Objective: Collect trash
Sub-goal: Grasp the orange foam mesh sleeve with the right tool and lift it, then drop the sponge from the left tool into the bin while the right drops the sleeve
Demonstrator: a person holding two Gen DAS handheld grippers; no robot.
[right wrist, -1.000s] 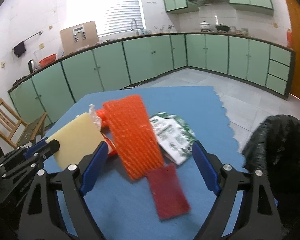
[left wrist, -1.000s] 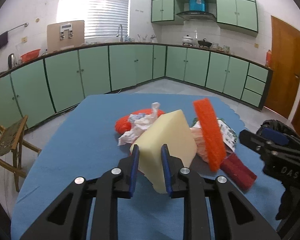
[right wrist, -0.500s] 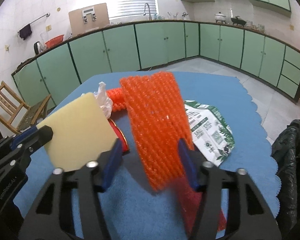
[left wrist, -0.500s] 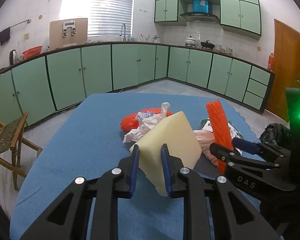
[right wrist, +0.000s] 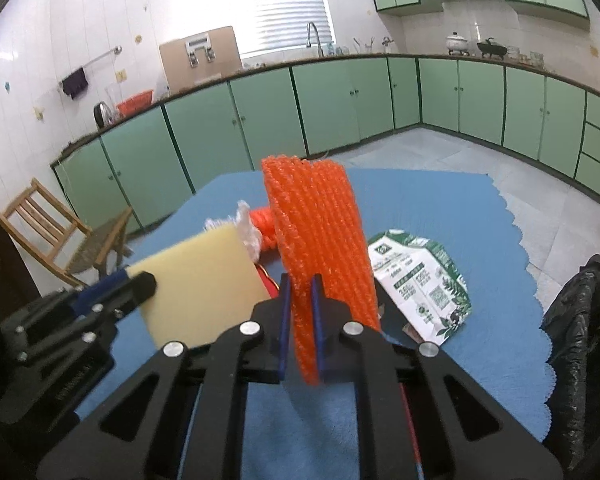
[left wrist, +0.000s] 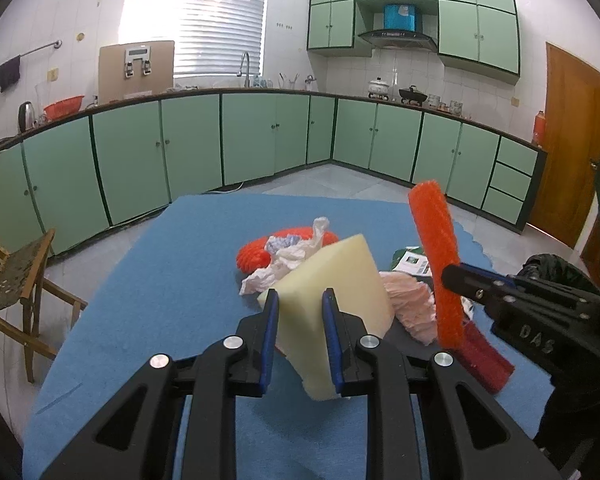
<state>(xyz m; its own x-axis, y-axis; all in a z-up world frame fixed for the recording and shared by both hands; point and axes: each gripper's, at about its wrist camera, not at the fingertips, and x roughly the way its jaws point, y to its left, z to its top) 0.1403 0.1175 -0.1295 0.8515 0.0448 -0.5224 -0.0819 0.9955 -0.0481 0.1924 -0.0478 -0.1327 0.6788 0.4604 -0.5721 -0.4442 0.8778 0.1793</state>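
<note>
Since 1 second back: right gripper (right wrist: pixel 300 334) gone from wide open around the orange net (right wrist: pixel 320 248) to clamped on its lower edge, net lifted upright off the blue cloth (right wrist: pixel 460 380). Left side unchanged.

Far left, outside the table: wooden chair (left wrist: pixel 16 284) on the tiled floor.

Left gripper (left wrist: pixel 300 328) clenched on the foam block (left wrist: pixel 332 292), both blue pads pressing its sides, block tilted and held above the cloth. Just behind the block: white crumpled wrap (left wrist: pixel 288 260) over a second orange net (left wrist: pixel 252 256), lying on the cloth. Right of the block: pink crumpled paper (left wrist: pixel 412 304), touching it.

Further right, orange net standing nearly vertical, pinched between 2 narrow-set fingers, most of its length rising above them. Below it on the cloth, a dark red strip (left wrist: pixel 484 360). Behind, a green-and-white carton (right wrist: pixel 420 284), flattened, lying on the cloth.

Far right, beside the table edge: black trash bag (right wrist: pixel 584 320).
</note>
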